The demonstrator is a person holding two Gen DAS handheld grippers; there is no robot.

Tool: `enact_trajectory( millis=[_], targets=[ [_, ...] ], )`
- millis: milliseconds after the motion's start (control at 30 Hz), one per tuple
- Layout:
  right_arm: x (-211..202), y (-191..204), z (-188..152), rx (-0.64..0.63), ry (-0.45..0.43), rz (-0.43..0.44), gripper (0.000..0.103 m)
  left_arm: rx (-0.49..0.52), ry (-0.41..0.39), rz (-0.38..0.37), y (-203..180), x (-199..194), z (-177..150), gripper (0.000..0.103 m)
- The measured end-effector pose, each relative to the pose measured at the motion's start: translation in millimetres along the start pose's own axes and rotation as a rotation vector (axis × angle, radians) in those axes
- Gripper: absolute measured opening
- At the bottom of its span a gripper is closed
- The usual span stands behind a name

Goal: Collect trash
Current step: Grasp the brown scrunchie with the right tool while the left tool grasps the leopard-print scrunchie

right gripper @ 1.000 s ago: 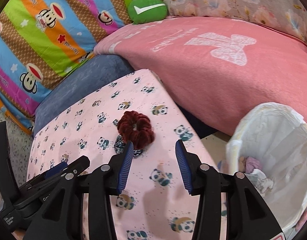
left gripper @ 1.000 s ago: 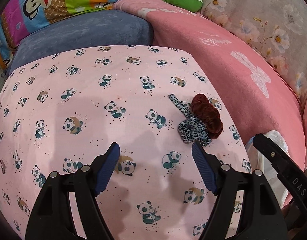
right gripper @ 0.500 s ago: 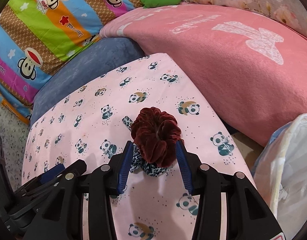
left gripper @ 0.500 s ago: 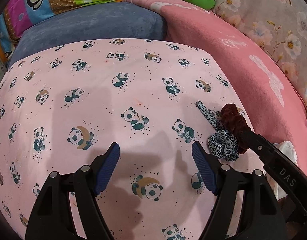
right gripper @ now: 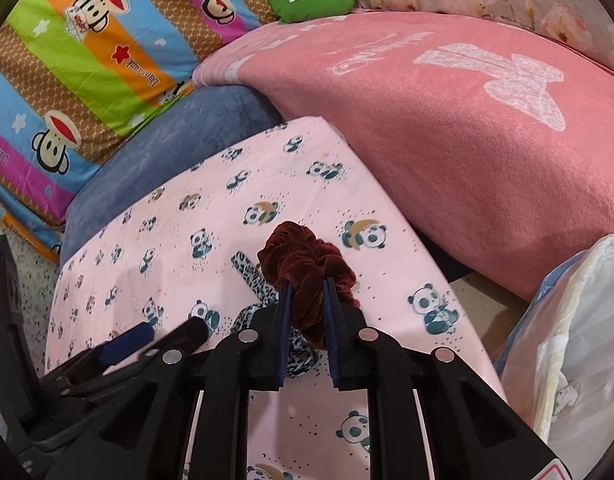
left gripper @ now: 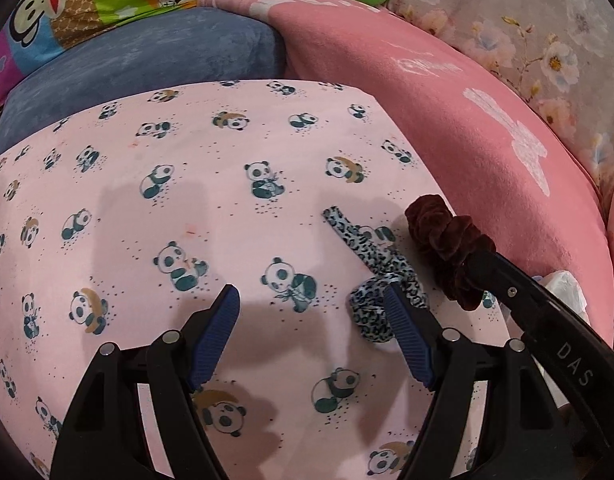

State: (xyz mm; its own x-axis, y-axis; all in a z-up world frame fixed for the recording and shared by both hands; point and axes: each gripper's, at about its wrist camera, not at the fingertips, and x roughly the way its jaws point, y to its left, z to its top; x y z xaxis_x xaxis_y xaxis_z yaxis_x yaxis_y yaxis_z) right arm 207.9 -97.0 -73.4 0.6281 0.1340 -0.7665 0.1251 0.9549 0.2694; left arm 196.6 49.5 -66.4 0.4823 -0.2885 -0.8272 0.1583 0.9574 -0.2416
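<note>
A big pink blanket [right gripper: 487,152] lies at the back, next to a blue cushion [right gripper: 179,148]. In front is a pink cloth with pandas [left gripper: 187,184]. A bin with a white bag [right gripper: 579,320] stands at the right, past the edge of the cloth. The right gripper [right gripper: 307,304] has just squeezed its jaws in, and now they pinch the dark red scrunchie [right gripper: 307,268]. A leopard-print scrunchie [left gripper: 371,276] lies on the cloth, just beside the red one. The left gripper [left gripper: 311,320] stands wide apart with nothing in it.
</note>
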Motion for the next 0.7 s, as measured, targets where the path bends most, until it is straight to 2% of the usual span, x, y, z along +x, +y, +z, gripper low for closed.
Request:
enact_trajectory(
  millis=[233,300,333,433,533,700],
  targets=[
    [-19,-14,11,0.024,-0.033,-0.001,0.016,0.039,0.031,-0.052,-24,15,0,0.07],
    [-25,-17,13,0.027,-0.044,0.0,0.016,0.044,0.044,-0.051,-28,20,-1,0.066],
    [-26,-18,14,0.028,-0.045,0.0,0.016,0.048,0.053,-0.058,-30,22,-2,0.057],
    [-34,-21,14,0.034,-0.055,0.002,0.016,0.052,0.074,-0.069,-32,25,-6,0.042],
    [-42,-24,12,0.039,-0.062,0.005,0.016,0.066,0.086,-0.088,-36,22,-9,0.021],
    [-57,-26,7,0.043,-0.076,0.015,0.016,0.092,0.063,-0.087,-44,6,-13,0.014]
  ],
)
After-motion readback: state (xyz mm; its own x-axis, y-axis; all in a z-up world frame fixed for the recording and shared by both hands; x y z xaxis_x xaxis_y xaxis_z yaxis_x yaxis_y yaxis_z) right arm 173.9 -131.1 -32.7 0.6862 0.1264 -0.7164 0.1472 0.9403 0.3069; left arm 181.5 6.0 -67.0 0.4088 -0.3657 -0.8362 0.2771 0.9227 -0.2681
